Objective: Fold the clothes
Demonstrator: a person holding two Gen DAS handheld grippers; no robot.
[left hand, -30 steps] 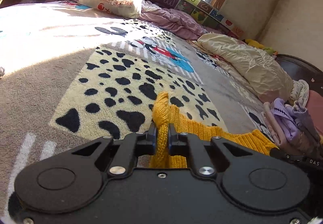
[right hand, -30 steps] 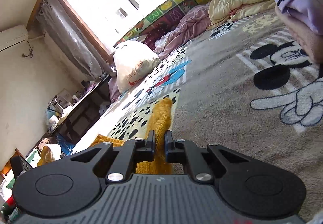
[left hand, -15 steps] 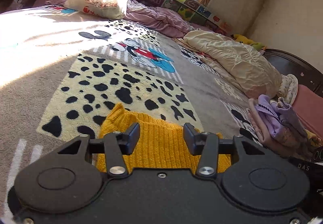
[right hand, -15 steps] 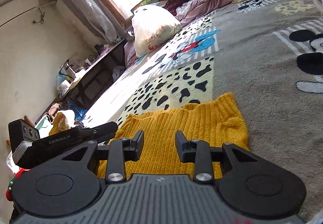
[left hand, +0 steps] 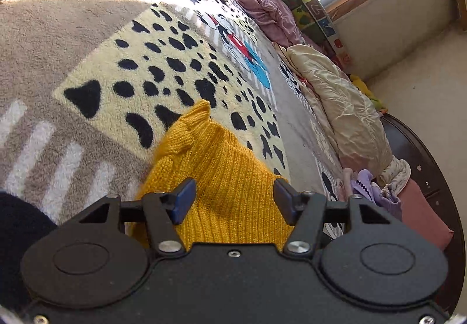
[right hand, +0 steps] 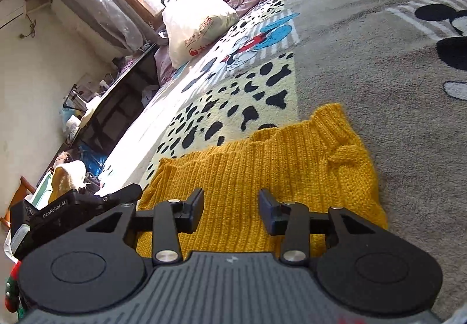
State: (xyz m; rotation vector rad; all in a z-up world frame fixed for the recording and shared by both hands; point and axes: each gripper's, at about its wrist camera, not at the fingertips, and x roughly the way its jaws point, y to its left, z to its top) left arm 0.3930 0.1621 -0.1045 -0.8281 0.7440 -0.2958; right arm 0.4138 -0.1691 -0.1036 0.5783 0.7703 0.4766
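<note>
The yellow knit sweater (left hand: 230, 178) lies on the bed blanket (left hand: 58, 41), part on the cream patch w/ black spots, part on the grey-brown pile. It's laid mostly flat; in the right wrist view a raised lump of knit sits near its right edge and the ribbed edge at the far corner curls up a bit.

Left tool (left hand: 233, 200): jaws spread wide, nothing between them, hanging just over the near part of the sweater. Can't tell if the fingertips touch the knit. Right tool (right hand: 232, 208): also wide apart, empty, over the near edge of the same sweater, approx. mid-width. In the right wrist view the left tool's black body shows at lower left, just beside the sweater's left side.

Further off on the bed: a white plastic bag (right hand: 195, 23) w/ red print near the window side, a mauve crumpled quilt (left hand: 262, 8) by the alphabet-print wall strip, and a cream quilt (left hand: 344, 108) bunched along the far edge. A small heap of lilac and pink clothes (left hand: 367, 186) sits at the right in the left wrist view, well apart from the sweater. Strong sunlight falls across the far-left part of the blanket.
</note>
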